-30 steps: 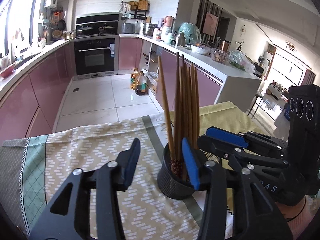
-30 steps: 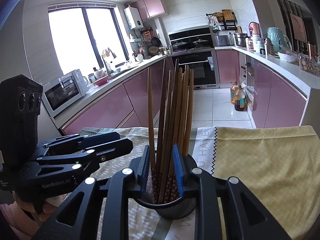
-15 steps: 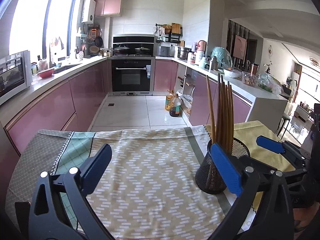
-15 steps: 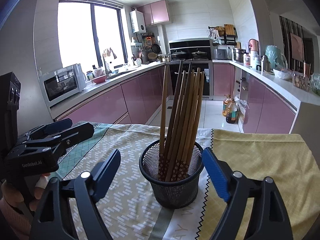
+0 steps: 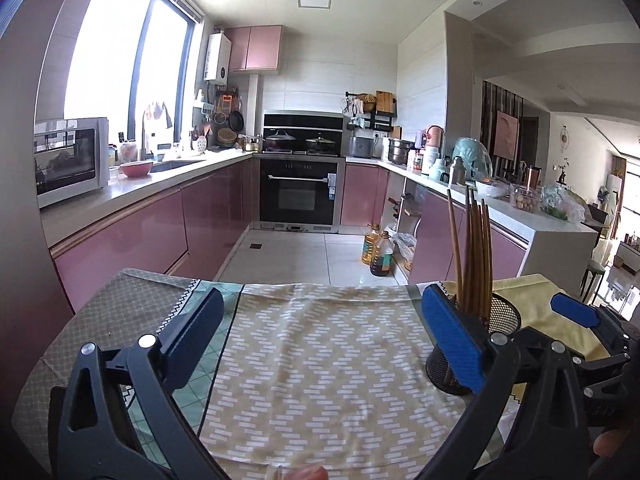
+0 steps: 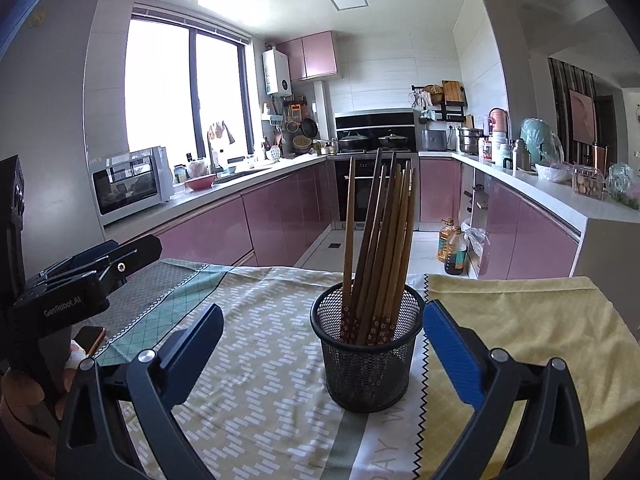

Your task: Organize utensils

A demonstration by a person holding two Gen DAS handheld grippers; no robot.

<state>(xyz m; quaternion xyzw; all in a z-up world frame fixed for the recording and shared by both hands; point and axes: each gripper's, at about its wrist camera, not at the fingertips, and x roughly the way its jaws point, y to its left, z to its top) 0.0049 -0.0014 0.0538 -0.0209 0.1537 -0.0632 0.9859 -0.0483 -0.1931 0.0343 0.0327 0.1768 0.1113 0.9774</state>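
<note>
A black mesh cup (image 6: 368, 364) stands upright on the patterned tablecloth (image 6: 260, 360), with several brown chopsticks (image 6: 380, 240) in it, tips up. My right gripper (image 6: 323, 318) faces the cup. Its jaws are opening, and the cup stands between the blue pads (image 6: 452, 356) with a gap on each side. My left gripper (image 5: 316, 308) is open wide over bare cloth, nothing between its fingers. In its view the cup (image 5: 506, 320) is at the right, partly hidden behind the right finger. The left gripper (image 6: 132, 256) also shows far left in the right wrist view.
A yellow cloth (image 6: 520, 328) covers the table's right side and a green-grey cloth (image 5: 132, 304) the left. A phone-like object (image 6: 90, 338) lies under the left gripper by a hand (image 6: 24, 396). Beyond the table's far edge are kitchen floor and pink cabinets (image 5: 132, 236).
The right jaws, earlier nearly shut around the chopsticks, have spread wide and drawn back from the cup. The left gripper opened fully and swung left, away from the cup.
</note>
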